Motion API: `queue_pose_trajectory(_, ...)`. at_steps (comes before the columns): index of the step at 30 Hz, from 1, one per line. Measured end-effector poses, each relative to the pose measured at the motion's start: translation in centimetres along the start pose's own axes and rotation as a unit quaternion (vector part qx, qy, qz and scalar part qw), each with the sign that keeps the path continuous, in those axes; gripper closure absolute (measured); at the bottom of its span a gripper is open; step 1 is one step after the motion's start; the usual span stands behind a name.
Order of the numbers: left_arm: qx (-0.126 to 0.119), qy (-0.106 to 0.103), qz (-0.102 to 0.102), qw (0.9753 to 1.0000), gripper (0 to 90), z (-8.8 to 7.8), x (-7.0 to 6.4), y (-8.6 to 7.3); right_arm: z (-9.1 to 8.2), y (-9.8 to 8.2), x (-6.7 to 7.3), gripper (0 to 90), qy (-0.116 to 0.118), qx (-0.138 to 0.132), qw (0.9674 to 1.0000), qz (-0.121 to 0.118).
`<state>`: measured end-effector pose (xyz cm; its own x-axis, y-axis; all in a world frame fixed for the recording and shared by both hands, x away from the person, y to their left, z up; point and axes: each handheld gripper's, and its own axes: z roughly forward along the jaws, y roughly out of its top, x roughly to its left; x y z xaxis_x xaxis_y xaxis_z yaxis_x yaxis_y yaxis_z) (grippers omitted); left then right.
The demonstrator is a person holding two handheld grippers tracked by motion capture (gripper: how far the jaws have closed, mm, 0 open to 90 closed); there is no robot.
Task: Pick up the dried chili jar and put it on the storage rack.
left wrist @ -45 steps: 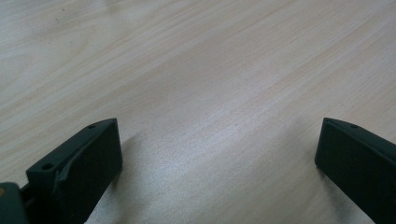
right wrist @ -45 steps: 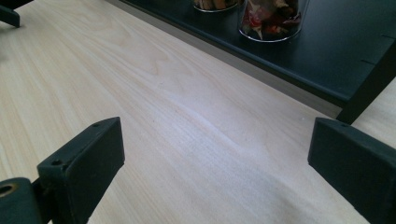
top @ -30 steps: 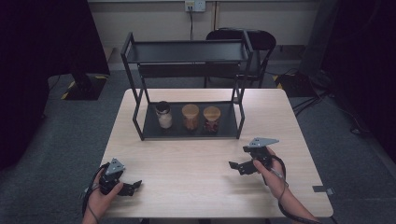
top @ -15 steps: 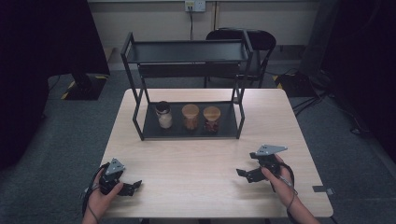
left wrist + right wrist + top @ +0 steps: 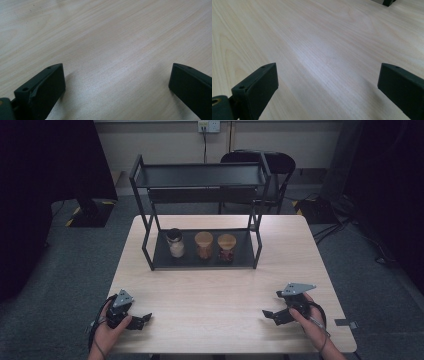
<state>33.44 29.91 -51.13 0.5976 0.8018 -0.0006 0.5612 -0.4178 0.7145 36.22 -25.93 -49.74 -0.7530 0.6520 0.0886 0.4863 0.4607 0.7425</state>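
My left gripper (image 5: 141, 320) rests low on the wooden table (image 5: 215, 290) near its front left corner, held by a hand. Its jaws stand wide apart in the left gripper view (image 5: 117, 82), with bare wood between them. My right gripper (image 5: 270, 316) sits near the front right, its grey plate on top. It is open too in the right gripper view (image 5: 327, 82), with nothing between the jaws. A black two-tier rack (image 5: 200, 175) stands at the back centre.
On the rack's lower shelf stand three jars: a black-lidded one with pale contents (image 5: 175, 243) and two with wooden lids (image 5: 203, 245) (image 5: 226, 247). One rack foot (image 5: 388, 2) shows far ahead of the right gripper. A chair (image 5: 272, 162) stands behind the table.
My right gripper has drawn back toward the front edge and slightly to the right, staying open. The left gripper has not moved.
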Motion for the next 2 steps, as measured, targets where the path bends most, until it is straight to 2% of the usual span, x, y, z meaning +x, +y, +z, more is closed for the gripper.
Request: queue_pose_trajectory(2,0.000,0.000,0.000,1.0000,0.2,0.00,0.00,0.02,-0.11,-0.03,0.06,2.0,-0.001,0.004,1.0000,-0.003)
